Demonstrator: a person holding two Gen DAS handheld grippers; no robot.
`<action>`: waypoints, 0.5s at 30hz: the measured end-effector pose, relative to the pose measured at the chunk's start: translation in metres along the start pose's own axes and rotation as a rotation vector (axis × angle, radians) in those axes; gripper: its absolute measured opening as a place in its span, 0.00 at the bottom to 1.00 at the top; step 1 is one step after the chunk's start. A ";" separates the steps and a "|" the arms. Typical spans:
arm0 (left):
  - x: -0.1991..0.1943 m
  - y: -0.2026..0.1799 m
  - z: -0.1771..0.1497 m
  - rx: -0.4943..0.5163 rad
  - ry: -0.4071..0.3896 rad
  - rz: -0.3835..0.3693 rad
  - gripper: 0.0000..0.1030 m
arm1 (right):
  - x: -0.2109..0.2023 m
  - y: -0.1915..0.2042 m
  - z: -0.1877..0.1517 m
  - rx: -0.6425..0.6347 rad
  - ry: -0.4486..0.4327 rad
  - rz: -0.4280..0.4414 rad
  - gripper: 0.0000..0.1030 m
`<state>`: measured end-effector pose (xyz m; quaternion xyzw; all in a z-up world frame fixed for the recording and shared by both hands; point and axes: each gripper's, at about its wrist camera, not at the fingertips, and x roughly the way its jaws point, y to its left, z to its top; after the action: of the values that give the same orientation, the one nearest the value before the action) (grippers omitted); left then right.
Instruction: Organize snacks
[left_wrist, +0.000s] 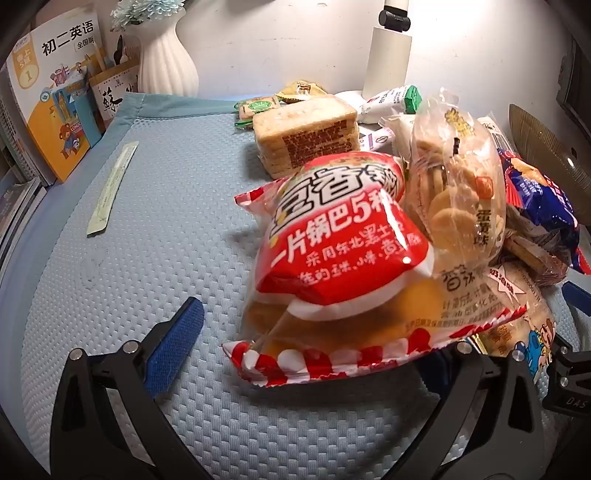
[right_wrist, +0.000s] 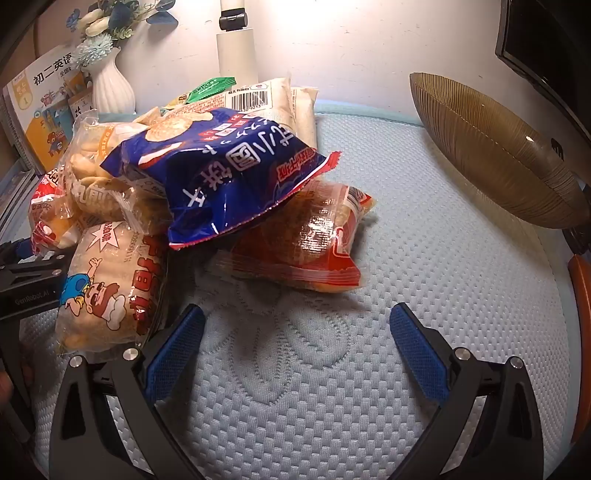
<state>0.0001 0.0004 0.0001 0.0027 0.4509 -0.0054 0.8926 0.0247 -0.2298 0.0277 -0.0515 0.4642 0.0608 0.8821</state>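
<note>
The snack bags (right_wrist: 229, 177) were glossy, crinkled plastic – the mat (right_wrist: 406, 229) beneath them quilted, matt cloth. The bowl (right_wrist: 491, 147) looked ribbed; the vase (left_wrist: 166, 62) was smooth and fluted.

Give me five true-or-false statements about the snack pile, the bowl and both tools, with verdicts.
1. The right tool is open and holds nothing. True.
2. The brown bowl is full of snacks. False: no snack shows in it.
3. The blue packet lies on top of other packets. True.
4. The red-and-white packet is in the vase. False: it sits on the blue mat between the left tool's fingers.
5. The white vase lies on its side. False: it stands upright.
</note>
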 end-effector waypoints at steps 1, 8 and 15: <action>0.000 0.001 0.000 0.000 0.001 -0.001 0.97 | 0.000 0.000 0.000 0.000 0.000 0.001 0.95; -0.001 0.003 0.000 0.002 0.004 0.002 0.97 | 0.000 0.000 0.001 0.000 -0.001 -0.002 0.95; 0.000 0.001 0.000 0.005 0.005 0.006 0.97 | -0.001 0.000 0.000 0.001 -0.001 -0.003 0.95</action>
<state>0.0002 0.0019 0.0006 0.0061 0.4532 -0.0040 0.8914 0.0242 -0.2297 0.0281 -0.0517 0.4635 0.0591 0.8826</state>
